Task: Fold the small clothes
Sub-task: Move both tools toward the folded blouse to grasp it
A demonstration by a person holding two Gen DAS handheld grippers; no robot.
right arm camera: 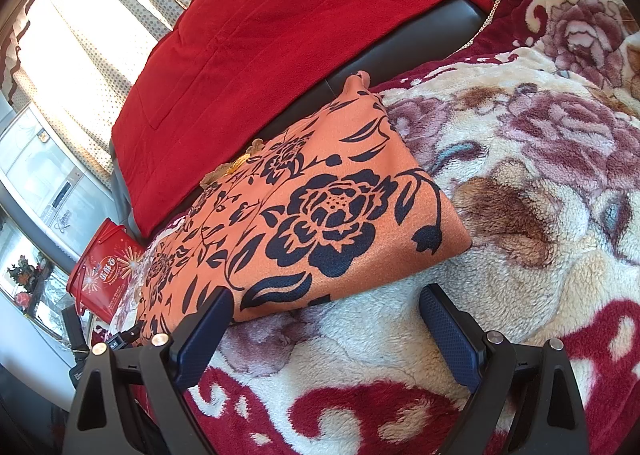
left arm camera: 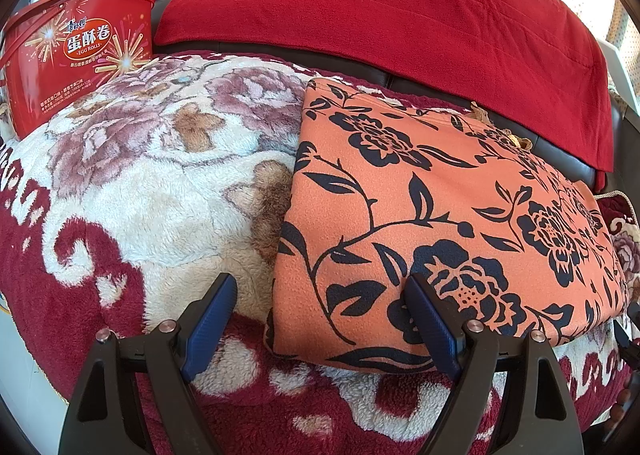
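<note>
Orange cloth (left arm camera: 440, 207) with black flower print lies flat on the fleece blanket (left arm camera: 152, 191), already doubled into a neat rectangle. Looks like at least 1 fold is done; how many layers, hard to tell from these angles.

Left gripper (left arm camera: 320, 319): jaws spread wide, nothing between the pads. It hangs over the near left corner of the cloth, 1 finger over the blanket, the other over the orange print. Whether that finger touches the fabric I cannot say.

Right gripper (right arm camera: 326, 329): jaws likewise released, empty. It sits just off the cloth's near right corner (right arm camera: 460, 243), over bare blanket.

Behind: a red blanket (left arm camera: 380, 3) draped over a dark sofa back (right arm camera: 420, 39), and a red tin (left arm camera: 76, 43) of egg rolls at the far left, well apart from the cloth.

Step in hand, as I read it: both grippers posed at the near edge, between folds or about to start the next.

Next move calls for each gripper to pinch its own near corner, catching every layer, then lift together and carry the edge across evenly.
</note>
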